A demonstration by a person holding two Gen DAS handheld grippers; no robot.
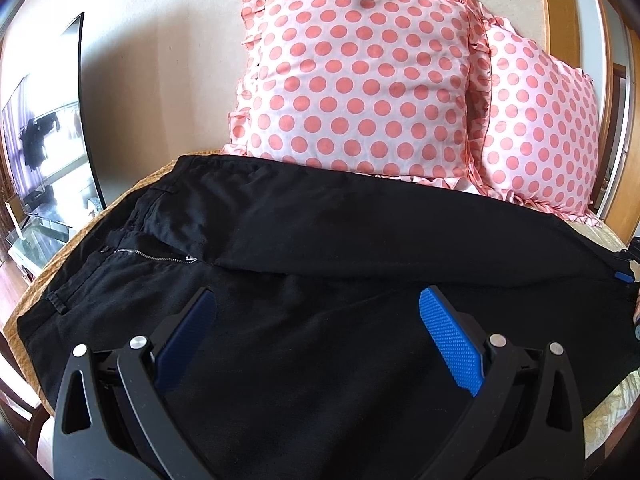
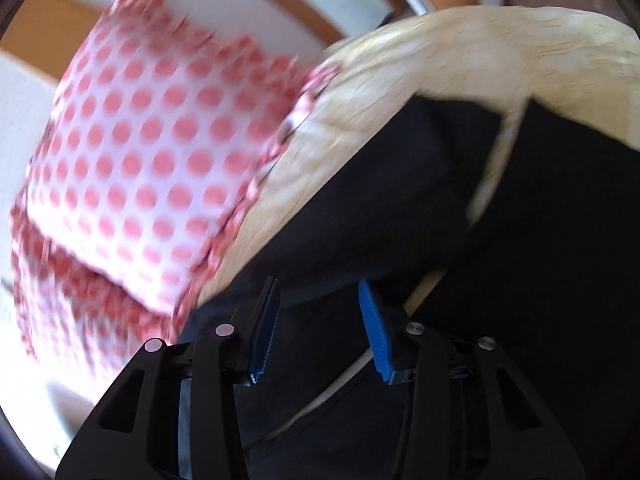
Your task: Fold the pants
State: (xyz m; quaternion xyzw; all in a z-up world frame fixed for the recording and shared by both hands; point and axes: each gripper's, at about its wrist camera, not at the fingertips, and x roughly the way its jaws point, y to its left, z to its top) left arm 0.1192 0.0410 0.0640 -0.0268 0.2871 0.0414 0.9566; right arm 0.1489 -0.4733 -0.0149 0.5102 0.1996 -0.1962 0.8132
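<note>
We are in a home bedroom. Two frilled polka-dot pillows (image 1: 360, 80) stand against the wall at the head edge of a bed (image 1: 132, 188) with a tan cover. A television (image 1: 48, 120) on a glass stand sits beside the bed's left edge. Wooden door trim (image 1: 560, 8) frames the right side.

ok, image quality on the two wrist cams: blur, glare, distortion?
Left wrist view: sharp, strong fisheye bend at the edges, bright window glare on the TV screen, black pants nearly featureless. Right wrist view: motion-blurred, smeared dots on the polka-dot pillow, horizon tilted, pants crushed to black, bedspread close to washed out.
</note>
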